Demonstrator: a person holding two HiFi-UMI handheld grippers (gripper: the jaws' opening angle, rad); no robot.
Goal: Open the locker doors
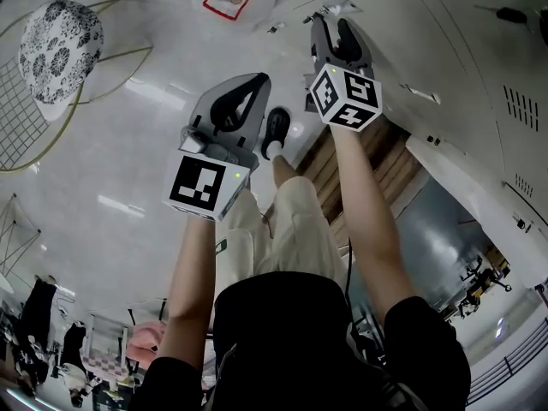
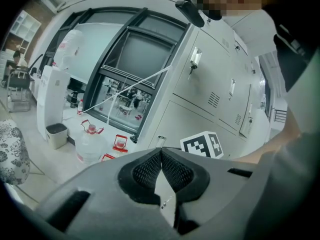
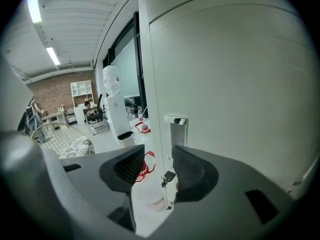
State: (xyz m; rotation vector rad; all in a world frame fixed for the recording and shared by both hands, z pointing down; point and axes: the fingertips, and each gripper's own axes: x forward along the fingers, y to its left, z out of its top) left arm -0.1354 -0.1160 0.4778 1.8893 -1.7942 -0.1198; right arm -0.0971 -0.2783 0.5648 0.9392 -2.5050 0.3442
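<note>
A bank of pale grey lockers (image 2: 215, 84) runs along the right of the head view (image 1: 479, 50). In the right gripper view one locker door (image 3: 235, 94) fills the frame, with a chrome handle (image 3: 177, 126) and a key (image 3: 168, 176) hanging below it near the door's left edge. My right gripper (image 3: 159, 168) is open. Handle and key lie between its pads, untouched. In the head view it (image 1: 331, 22) points at the lockers. My left gripper (image 2: 161, 152) is shut on nothing and hangs back beside the right one (image 1: 253, 82).
Water bottles (image 2: 90, 144) with red caps and a small bin (image 2: 56, 134) stand on the floor by a glass front. A wire chair with a patterned cushion (image 1: 60, 45) is at the left. The person's legs and shoe (image 1: 276, 131) are below the grippers.
</note>
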